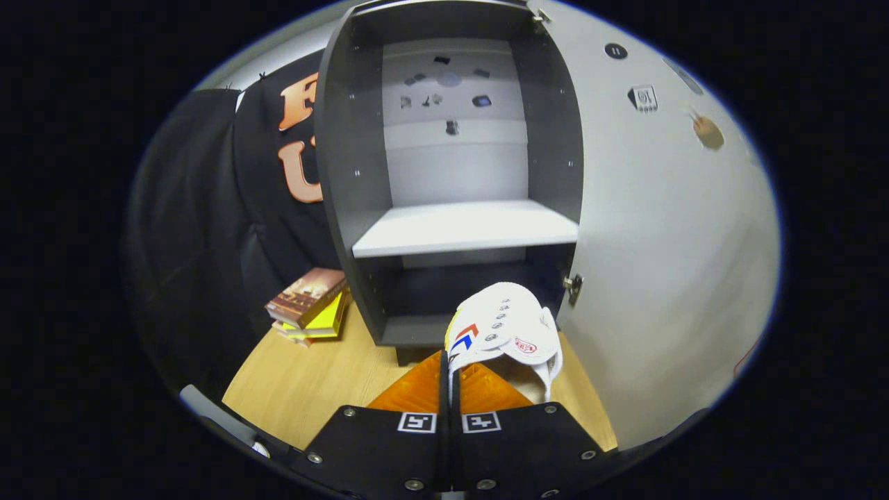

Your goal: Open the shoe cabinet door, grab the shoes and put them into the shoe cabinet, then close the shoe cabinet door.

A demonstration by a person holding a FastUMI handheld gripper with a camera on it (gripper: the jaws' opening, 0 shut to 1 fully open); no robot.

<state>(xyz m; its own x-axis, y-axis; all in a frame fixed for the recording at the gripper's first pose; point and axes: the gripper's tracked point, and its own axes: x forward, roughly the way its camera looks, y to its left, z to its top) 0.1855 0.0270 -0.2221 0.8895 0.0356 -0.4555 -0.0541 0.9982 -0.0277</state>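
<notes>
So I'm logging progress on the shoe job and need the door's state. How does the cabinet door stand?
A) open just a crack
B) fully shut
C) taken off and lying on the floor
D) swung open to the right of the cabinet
D: the door stands swung wide to the right of the open cabinet, whose shelf shows, while the fingers pinch a white shoe just ahead of it.

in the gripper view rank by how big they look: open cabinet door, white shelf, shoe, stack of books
1. Open cabinet door, by far the largest.
2. White shelf.
3. Shoe, pinched between the shut orange fingers; being so near the camera inflates it.
4. Stack of books, smallest, though close to the shoe's size.
</notes>
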